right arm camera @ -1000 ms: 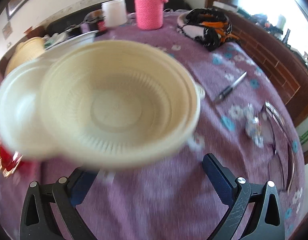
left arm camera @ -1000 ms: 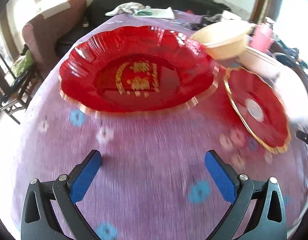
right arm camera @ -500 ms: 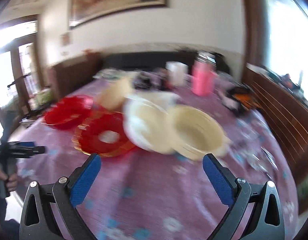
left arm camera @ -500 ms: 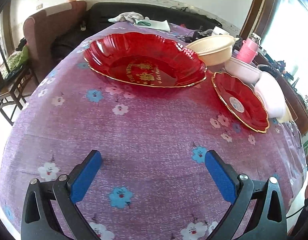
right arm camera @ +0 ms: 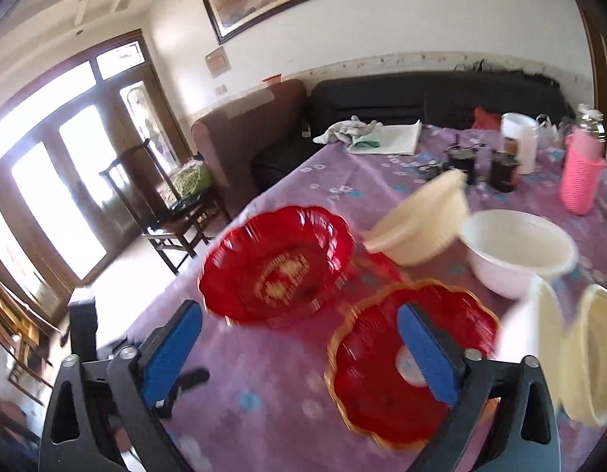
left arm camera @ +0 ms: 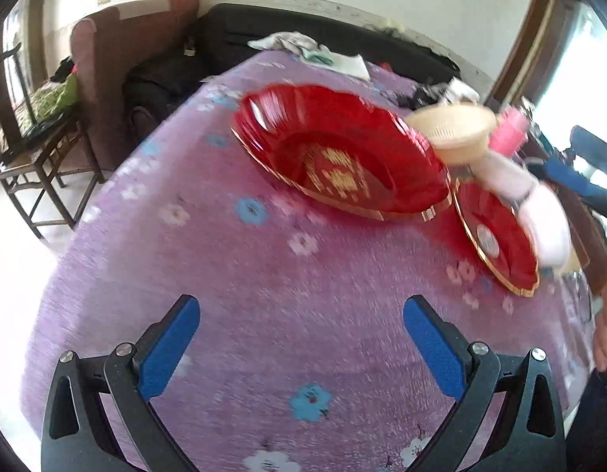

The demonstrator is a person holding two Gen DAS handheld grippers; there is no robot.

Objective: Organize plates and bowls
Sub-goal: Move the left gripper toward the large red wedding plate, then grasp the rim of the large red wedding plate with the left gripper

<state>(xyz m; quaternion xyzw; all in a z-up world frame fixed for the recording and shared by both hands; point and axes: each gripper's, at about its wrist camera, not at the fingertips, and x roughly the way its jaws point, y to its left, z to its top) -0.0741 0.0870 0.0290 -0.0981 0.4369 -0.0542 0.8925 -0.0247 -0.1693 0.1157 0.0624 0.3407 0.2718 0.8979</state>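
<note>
Over the purple flowered cloth my left gripper (left arm camera: 301, 338) stands open with nothing between its fingers. Beyond it lie a large red plate (left arm camera: 342, 153), a small red plate (left arm camera: 496, 236), a cream bowl (left arm camera: 456, 133) and a white bowl (left arm camera: 539, 212). My right gripper (right arm camera: 299, 350) hovers above the table. Its jaws are wide and closing a little, with nothing between them. Below it are the large red plate (right arm camera: 275, 267) and the small red plate (right arm camera: 382, 362). A tilted cream bowl (right arm camera: 421, 220), a white bowl (right arm camera: 519, 251) and two more cream bowls (right arm camera: 594, 354) lie to the right.
A pink flask (right arm camera: 578, 169), a white jar (right arm camera: 519, 145), dark cups and folded cloths (right arm camera: 378, 137) crowd the far end of the table. A brown armchair (right arm camera: 248, 137), a black sofa and a wooden chair (right arm camera: 165, 204) stand beyond its left edge. A hand (left arm camera: 606, 314) shows at the right.
My right gripper has drawn away from the cream bowl, risen and swung left, so the red plates now lie under it. My left gripper has backed off from the large red plate.
</note>
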